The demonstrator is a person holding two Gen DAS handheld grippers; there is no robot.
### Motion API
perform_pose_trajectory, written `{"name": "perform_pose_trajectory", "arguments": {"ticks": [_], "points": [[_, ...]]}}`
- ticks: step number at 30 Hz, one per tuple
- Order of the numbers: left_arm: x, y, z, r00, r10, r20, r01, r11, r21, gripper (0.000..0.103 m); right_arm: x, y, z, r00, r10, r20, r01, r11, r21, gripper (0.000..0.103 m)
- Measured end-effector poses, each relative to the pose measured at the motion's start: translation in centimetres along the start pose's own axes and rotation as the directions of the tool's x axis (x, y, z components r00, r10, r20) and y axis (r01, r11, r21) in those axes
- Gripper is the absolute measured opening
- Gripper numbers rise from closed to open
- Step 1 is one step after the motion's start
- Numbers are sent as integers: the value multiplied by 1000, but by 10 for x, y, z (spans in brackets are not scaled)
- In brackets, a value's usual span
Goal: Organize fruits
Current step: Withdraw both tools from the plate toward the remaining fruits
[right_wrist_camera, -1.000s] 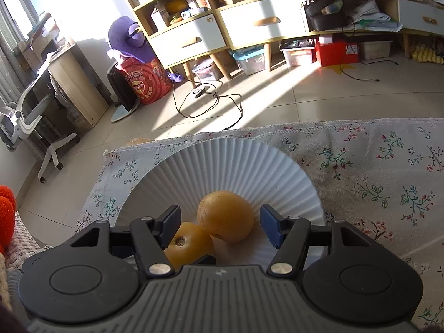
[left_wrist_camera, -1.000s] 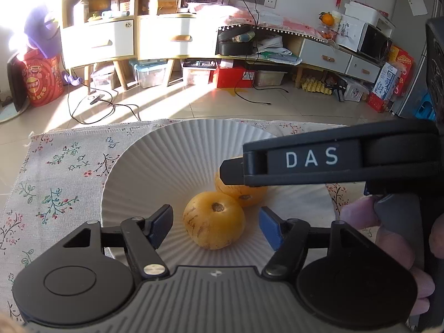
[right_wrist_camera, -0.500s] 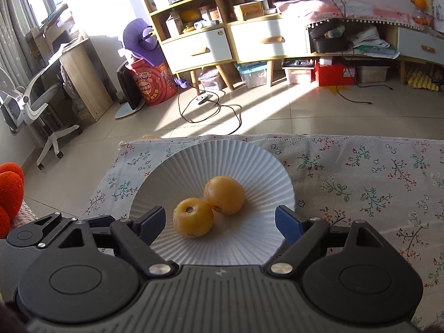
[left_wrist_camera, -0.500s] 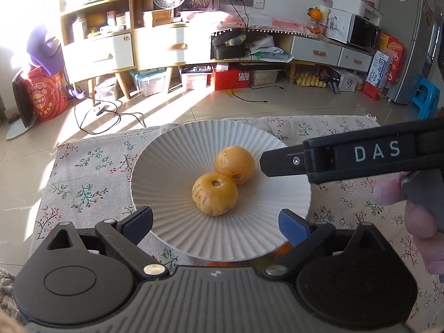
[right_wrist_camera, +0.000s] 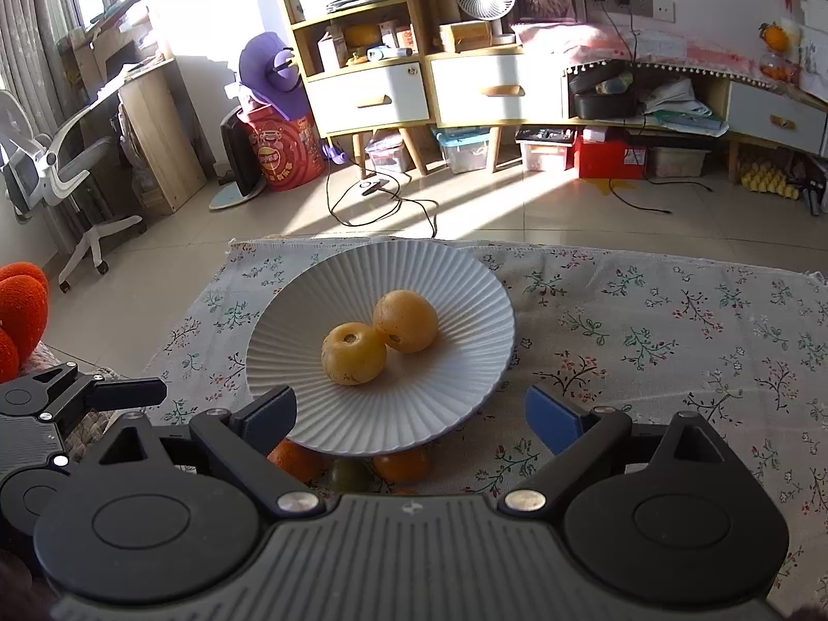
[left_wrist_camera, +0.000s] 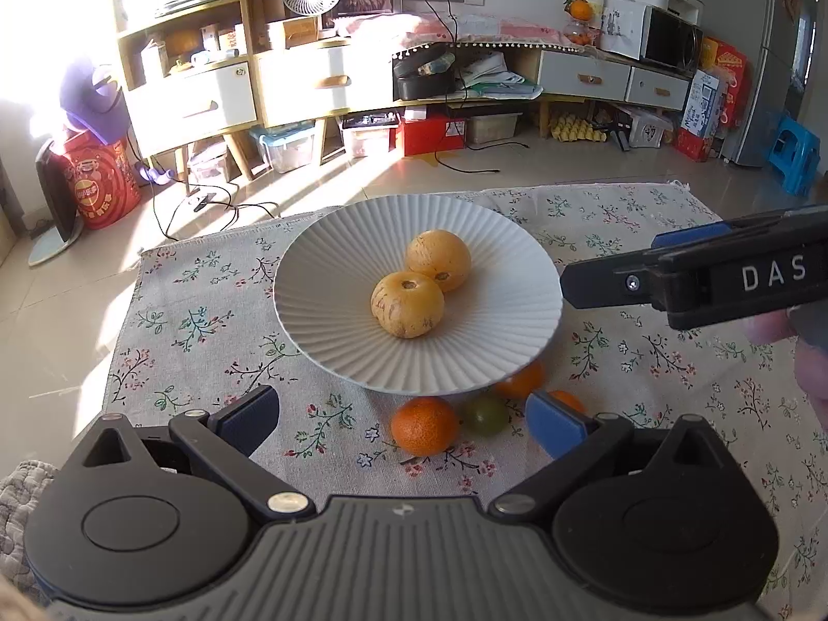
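Observation:
Two yellow round fruits point(left_wrist_camera: 408, 304) point(left_wrist_camera: 439, 260) lie touching in the middle of a white ribbed plate point(left_wrist_camera: 321, 321) on a floral cloth point(left_wrist_camera: 207, 321). My left gripper point(left_wrist_camera: 402, 422) hangs above the cloth in front of the plate, its jaws opening wide with nothing held. A small orange point(left_wrist_camera: 424, 425), a green fruit point(left_wrist_camera: 485, 414) and another orange point(left_wrist_camera: 520, 380) lie on the cloth below it, at the plate's near rim. My right gripper point(right_wrist_camera: 410, 416) is also opening and empty, back from the same fruits point(right_wrist_camera: 354, 345) point(right_wrist_camera: 405, 321). One of its fingers point(left_wrist_camera: 605, 282) reaches in from the right.
The cloth point(right_wrist_camera: 673, 341) stretches to the right of the plate point(right_wrist_camera: 290, 341). Beyond its far edge is tiled floor with a cable point(right_wrist_camera: 383, 207), then low cabinets point(right_wrist_camera: 440, 88). An office chair point(right_wrist_camera: 52, 171) and an orange plush point(right_wrist_camera: 20, 310) are at the left.
Both grippers have drawn back and up from the plate while their jaws widened. The two yellow fruits stay on the plate. Small fruits at the plate's near rim have come into view.

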State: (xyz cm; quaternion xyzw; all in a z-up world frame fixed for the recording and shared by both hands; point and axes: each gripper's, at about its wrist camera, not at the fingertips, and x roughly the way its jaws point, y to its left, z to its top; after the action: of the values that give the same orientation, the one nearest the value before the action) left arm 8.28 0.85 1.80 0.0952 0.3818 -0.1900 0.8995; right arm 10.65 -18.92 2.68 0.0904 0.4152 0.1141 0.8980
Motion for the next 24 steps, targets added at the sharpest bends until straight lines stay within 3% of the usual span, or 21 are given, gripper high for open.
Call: {"name": "perform_pose_trajectory", "arguments": {"ticks": [13,24], "points": [[-3,2,-30,1000,15,-9,-15,1000,6,101,-6,2,-35,994,-106,35,109,991,-74,102],[0,2,-46,1000,21,14,-22,1000,18,101,-9,10,-61,993,-106,50,114,974,-196,102]]}}
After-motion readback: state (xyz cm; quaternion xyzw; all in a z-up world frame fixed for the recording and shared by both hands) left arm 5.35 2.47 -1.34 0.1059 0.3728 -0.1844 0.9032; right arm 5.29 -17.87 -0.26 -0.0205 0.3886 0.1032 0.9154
